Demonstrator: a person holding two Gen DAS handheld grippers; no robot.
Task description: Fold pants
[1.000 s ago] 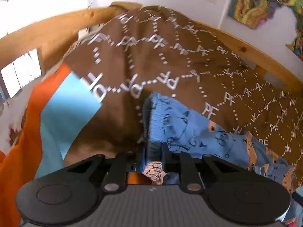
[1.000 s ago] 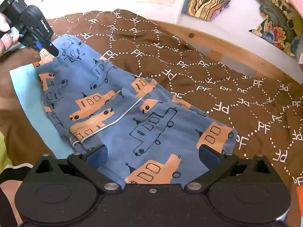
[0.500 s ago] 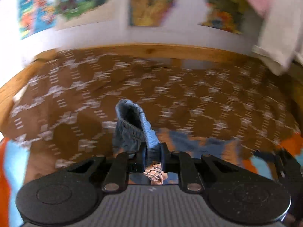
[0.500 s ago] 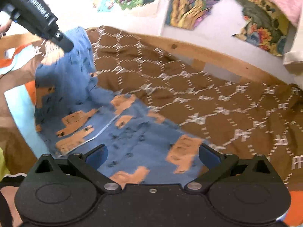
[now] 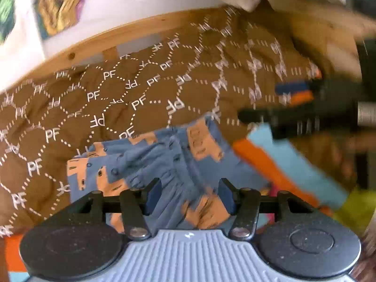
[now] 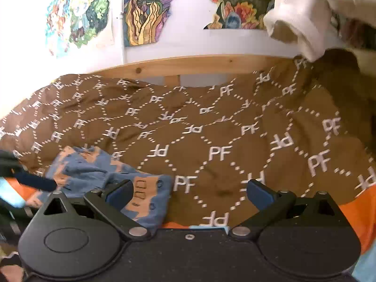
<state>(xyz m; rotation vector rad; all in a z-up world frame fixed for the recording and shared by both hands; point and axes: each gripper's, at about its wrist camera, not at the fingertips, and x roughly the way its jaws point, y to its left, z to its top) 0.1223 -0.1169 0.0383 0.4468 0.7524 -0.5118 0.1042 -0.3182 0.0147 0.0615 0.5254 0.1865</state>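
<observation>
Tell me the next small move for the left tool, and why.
Probably lift the left tool clear, then press the fold flat: its fingers stand apart around bunched, wrinkled blue pants lying on the brown blanket, and the right tool is open too.

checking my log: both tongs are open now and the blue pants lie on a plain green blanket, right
Not quite. The blanket is brown with a white dotted hexagon and "PF" print, not plain green; the right wrist view shows it clearly. The rest holds: the left tongs and right tongs are both open, and the blue pants lie on that blanket.
</observation>
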